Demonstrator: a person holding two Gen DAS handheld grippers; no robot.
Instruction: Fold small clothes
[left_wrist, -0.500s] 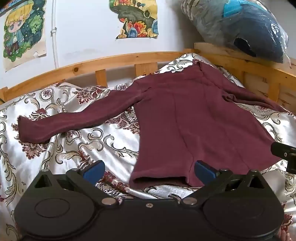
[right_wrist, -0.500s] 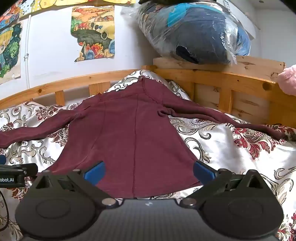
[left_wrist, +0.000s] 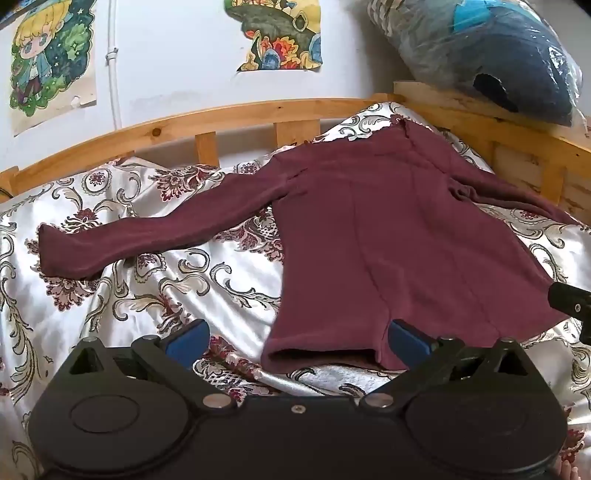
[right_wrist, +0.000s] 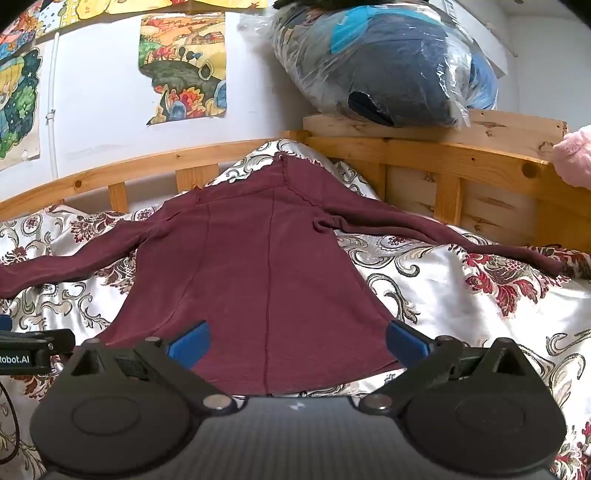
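A small maroon long-sleeved garment (left_wrist: 388, 236) lies flat on the floral bedspread (left_wrist: 147, 288), collar toward the headboard, both sleeves spread out. It also shows in the right wrist view (right_wrist: 258, 266). My left gripper (left_wrist: 295, 338) is open and empty, just in front of the garment's lower left hem. My right gripper (right_wrist: 295, 339) is open and empty over the lower right hem. The right gripper's edge shows at the right of the left wrist view (left_wrist: 570, 302); the left gripper's edge shows at the left of the right wrist view (right_wrist: 33, 347).
A wooden bed rail (left_wrist: 221, 122) runs behind the bed and along its right side (right_wrist: 461, 173). A plastic-wrapped bundle of dark bedding (right_wrist: 388, 62) sits on the rail's corner. A pink plush item (right_wrist: 576, 155) is at the far right. Posters (left_wrist: 277, 33) hang on the wall.
Both grippers have drifted slightly; the garment lies as before and both grippers stay open.
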